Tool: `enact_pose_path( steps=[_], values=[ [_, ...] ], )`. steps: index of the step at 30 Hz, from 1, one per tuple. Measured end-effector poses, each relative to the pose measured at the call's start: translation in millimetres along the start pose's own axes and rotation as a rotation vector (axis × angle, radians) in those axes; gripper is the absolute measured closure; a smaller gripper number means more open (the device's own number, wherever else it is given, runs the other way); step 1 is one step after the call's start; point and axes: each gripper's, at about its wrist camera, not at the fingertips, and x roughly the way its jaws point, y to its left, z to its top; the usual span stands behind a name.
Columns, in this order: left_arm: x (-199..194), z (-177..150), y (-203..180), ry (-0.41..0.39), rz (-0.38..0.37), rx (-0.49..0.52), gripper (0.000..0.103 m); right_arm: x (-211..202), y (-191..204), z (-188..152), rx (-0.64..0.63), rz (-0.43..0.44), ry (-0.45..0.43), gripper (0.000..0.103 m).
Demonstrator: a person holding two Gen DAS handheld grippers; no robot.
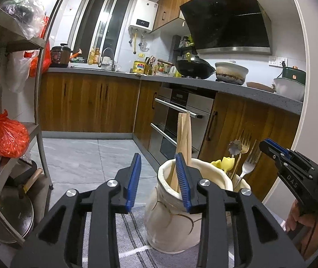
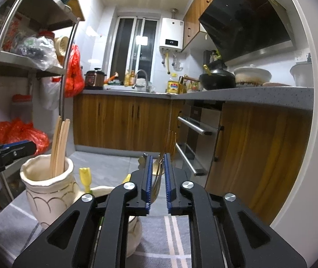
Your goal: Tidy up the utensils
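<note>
Black fingers with blue pads fill the foreground as we hold a gripper in each hand over a grey striped cloth [image 1: 134,221] in a home kitchen. Our left gripper [image 1: 160,174] stands released, its jaws parted with nothing between the pads; its right pad sits in front of the rim of a cream jar [image 1: 170,223], whether touching it we cannot tell. Wooden chopsticks [image 1: 184,138] stand in that jar, leaning slightly and rising toward 12 o'clock.

At 3 o'clock from the jar, a second cream jar [image 1: 243,184] holds the rest of the utensils: a silver fork [image 1: 249,165], a gold fork [image 1: 245,138], a flower-ended handle [image 1: 234,147] and a yellow tulip-shaped piece [image 1: 222,164].

Our right gripper [image 2: 158,174] has its jaws slightly apart. Fork tines [image 2: 156,184] in the second jar [image 2: 105,189] show in the narrow gap between the pads, which do not appear to press on them, so we read it as released. From this view the chopstick jar [image 2: 47,196] sits at 9 o'clock, with the other gripper's tip just beside its rim.

At 12 o'clock run wooden cabinets [image 1: 91,102], an oven [image 1: 176,120] and a grey counter [image 1: 237,89] carrying a wok [image 1: 194,67]. A steel rack [image 1: 40,89] with red bags [image 1: 2,138] stands at 9 o'clock.
</note>
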Motion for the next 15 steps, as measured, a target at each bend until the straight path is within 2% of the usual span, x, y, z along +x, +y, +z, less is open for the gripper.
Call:
enact_pose_path(
  steps=[2, 3, 5, 6, 8, 9, 11, 13, 15],
  values=[
    [0, 0, 0, -0.003, 0.007, 0.003, 0.066, -1, -2, 1, 0.01, 0.009, -0.007, 0.064],
    [0, 0, -1, -0.004, 0.008, 0.004, 0.066, -2, -2, 1, 0.016, 0.01, -0.012, 0.06],
    [-1, 0, -1, -0.008, 0.011, 0.008, 0.061, -3, -3, 2, 0.021, 0.012, -0.017, 0.04],
    [-1, 1, 0, -0.01, 0.013, 0.01, 0.06, -4, -4, 3, 0.027, 0.018, -0.019, 0.035],
    [-3, 1, -1, -0.016, 0.021, 0.014, 0.047, -6, -5, 3, 0.037, 0.027, -0.025, 0.017],
    [-5, 2, -2, -0.022, 0.027, 0.016, 0.042, -7, -6, 4, 0.04, 0.03, -0.03, 0.013],
    [-10, 5, -4, -0.036, 0.038, 0.017, 0.016, -13, -6, 7, 0.042, 0.038, -0.044, 0.006],
    [-17, 9, -7, -0.055, 0.047, 0.024, 0.006, -19, -5, 10, 0.035, 0.032, -0.059, 0.005],
    [-26, 14, -12, -0.071, 0.057, 0.043, 0.006, -26, -4, 14, 0.025, 0.024, -0.073, 0.005]
  ],
)
